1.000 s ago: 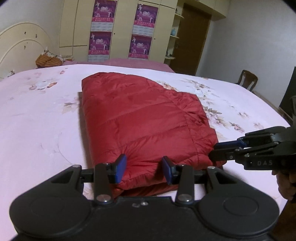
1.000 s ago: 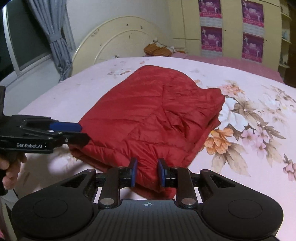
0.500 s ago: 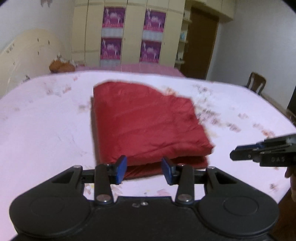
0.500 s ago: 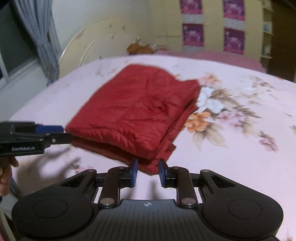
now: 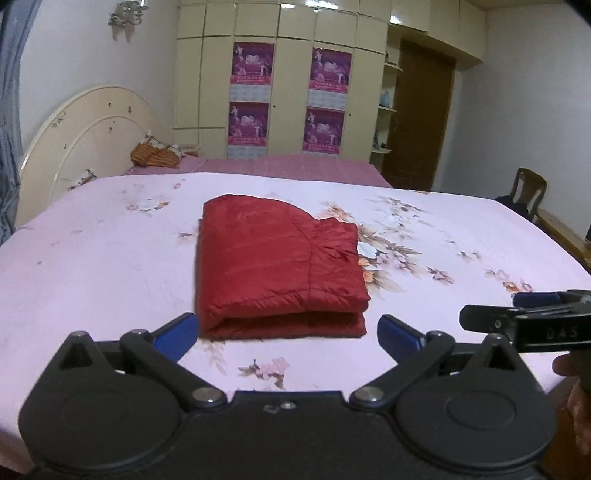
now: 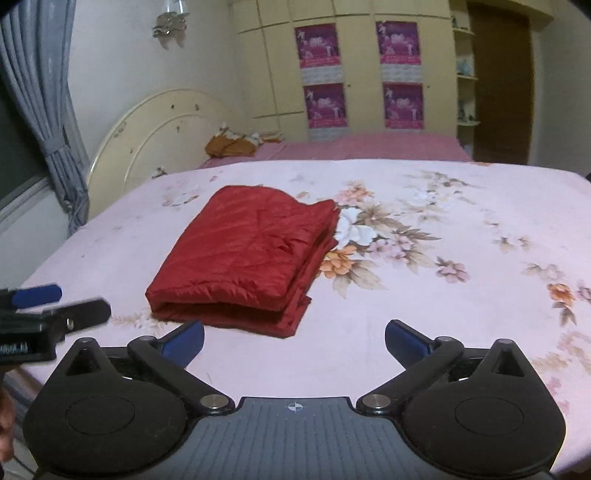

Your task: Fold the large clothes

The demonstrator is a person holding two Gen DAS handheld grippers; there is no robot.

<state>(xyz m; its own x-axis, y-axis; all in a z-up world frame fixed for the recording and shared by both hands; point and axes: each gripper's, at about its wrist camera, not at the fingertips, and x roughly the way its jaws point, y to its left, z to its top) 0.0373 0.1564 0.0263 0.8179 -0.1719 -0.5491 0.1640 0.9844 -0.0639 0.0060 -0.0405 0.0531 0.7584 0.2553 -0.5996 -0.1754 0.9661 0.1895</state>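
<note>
Both views dim, warm indoor light, source out of frame; no hard shadows on the bed sheet (image 5: 110,266). Only a soft dark band beside the red jacket (image 5: 273,266). Colours muted, slight grain. Heavy fisheye: wardrobe (image 6: 362,74) and door frame bow, corners vignette to black. Glossy wardrobe tops (image 5: 406,14) show mild glare. Centre reasonably sharp in both. In the right wrist view the left gripper (image 6: 44,306) is smeared with motion blur; its label is unreadable. Window (image 6: 14,155) is dark.
</note>
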